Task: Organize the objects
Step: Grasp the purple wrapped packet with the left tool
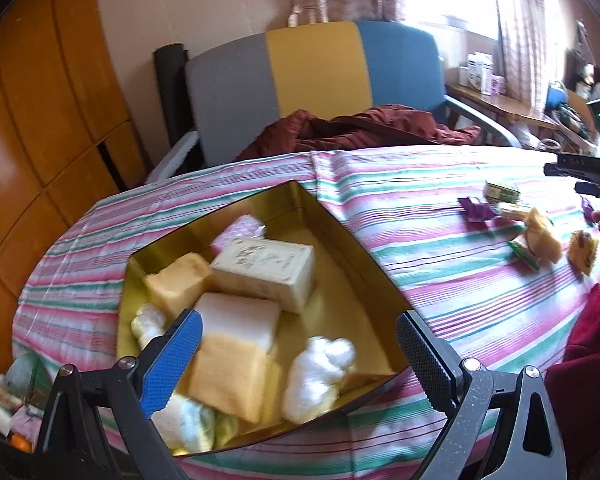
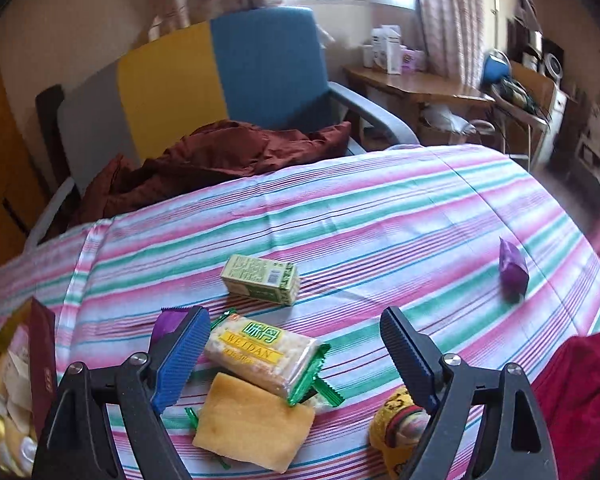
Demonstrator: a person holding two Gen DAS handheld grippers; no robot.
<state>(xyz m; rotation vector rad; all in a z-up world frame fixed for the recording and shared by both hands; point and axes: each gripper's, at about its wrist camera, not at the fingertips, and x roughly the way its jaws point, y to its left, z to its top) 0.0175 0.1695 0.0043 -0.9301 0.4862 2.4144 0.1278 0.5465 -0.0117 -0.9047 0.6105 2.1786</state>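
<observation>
My left gripper [image 1: 300, 344] is open and empty, hovering over a gold-lined box [image 1: 356, 240] that holds several wrapped cakes and a cream carton [image 1: 266, 270]. My right gripper [image 2: 294, 344] is open and empty just above a clear green-ended Weidan snack pack [image 2: 260, 354] and a yellow cake pack [image 2: 252, 426]. A green carton [image 2: 260, 279] lies beyond them, a purple packet [image 2: 512, 268] far right, another purple packet [image 2: 168, 322] behind the left finger, and a yellow round snack [image 2: 400, 424] by the right finger. The same snacks [image 1: 540, 236] show at the right of the left wrist view.
The striped tablecloth [image 2: 380, 216] covers the table. A grey, yellow and blue chair [image 1: 312, 68] with a maroon garment [image 1: 360, 126] stands behind it. A wooden cabinet [image 1: 40, 120] is at left. A wooden side desk [image 2: 412, 84] with bottles stands at back right. The box's edge [image 2: 42, 360] is at left.
</observation>
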